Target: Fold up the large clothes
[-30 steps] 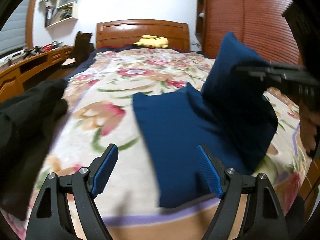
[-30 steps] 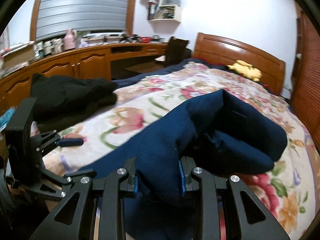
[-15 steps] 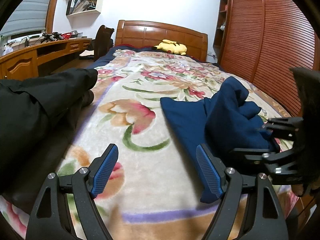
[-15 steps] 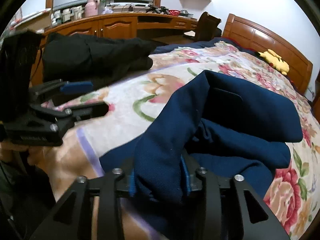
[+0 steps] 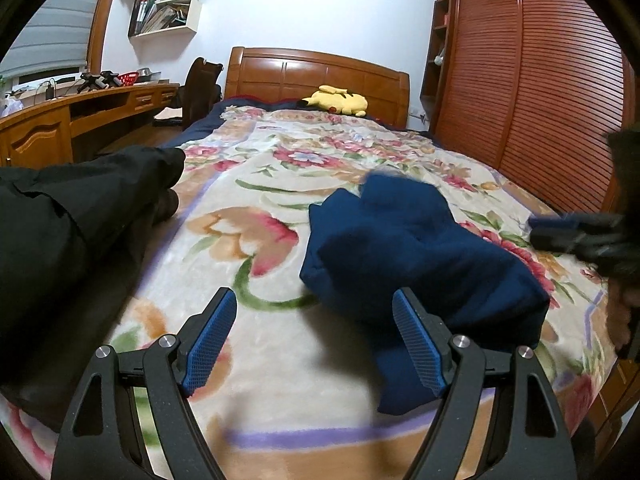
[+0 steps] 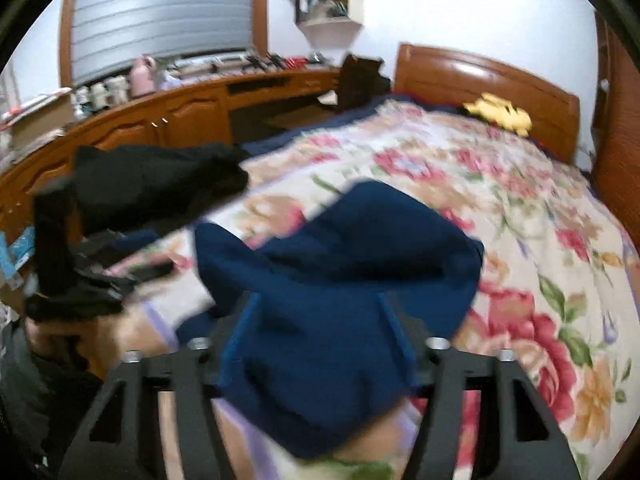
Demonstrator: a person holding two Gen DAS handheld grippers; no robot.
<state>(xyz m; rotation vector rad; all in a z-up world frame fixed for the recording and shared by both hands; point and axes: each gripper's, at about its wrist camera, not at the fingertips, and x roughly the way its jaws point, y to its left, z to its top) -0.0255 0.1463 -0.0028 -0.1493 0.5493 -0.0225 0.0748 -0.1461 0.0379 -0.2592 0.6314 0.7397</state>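
Observation:
A dark blue garment (image 5: 420,256) lies in a bunched, folded heap on the floral bedspread (image 5: 256,184), near the bed's foot. My left gripper (image 5: 316,340) hovers just in front of it, open, with nothing between its blue pads. In the blurred right wrist view my right gripper (image 6: 320,320) has its jaws apart and the blue garment (image 6: 340,280) bulges loosely between them. In the left wrist view the right gripper (image 5: 576,236) shows at the right edge, beside the heap and apart from it.
A black garment (image 5: 60,240) is piled on the bed's left side. A yellow plush toy (image 5: 336,100) rests by the wooden headboard (image 5: 312,72). A desk (image 5: 80,120) runs along the left, a slatted wardrobe (image 5: 540,100) along the right.
The raised blue fold has come down onto the bed as a heap. My right gripper's jaws have widened off the cloth they pinched. The left gripper stays open.

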